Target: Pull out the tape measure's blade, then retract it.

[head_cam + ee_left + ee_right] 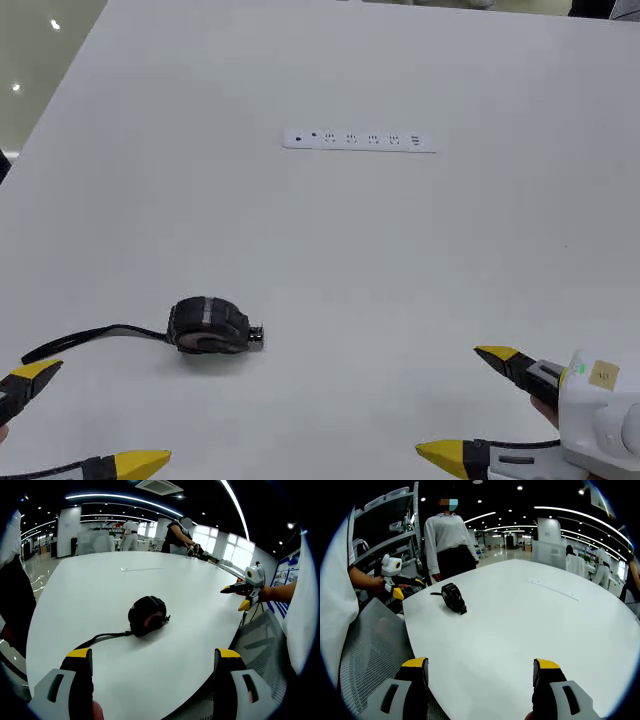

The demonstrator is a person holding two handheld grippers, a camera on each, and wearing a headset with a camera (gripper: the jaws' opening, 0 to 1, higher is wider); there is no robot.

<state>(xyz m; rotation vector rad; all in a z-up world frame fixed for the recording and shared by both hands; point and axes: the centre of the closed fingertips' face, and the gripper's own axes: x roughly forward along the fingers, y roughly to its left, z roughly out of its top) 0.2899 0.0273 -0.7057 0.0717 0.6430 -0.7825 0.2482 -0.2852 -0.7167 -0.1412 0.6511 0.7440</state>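
White counter [400,260], wide. Power strip [358,140] flat at far middle. Left tool [90,415] at near left edge, jaws spread, gripping nothing. Right tool [462,402] at near right edge, jaws likewise spread, empty. Tape measure [208,326] lies on counter near left tool, touching neither, blade hook at case mouth. Black strap [90,338] trails left.
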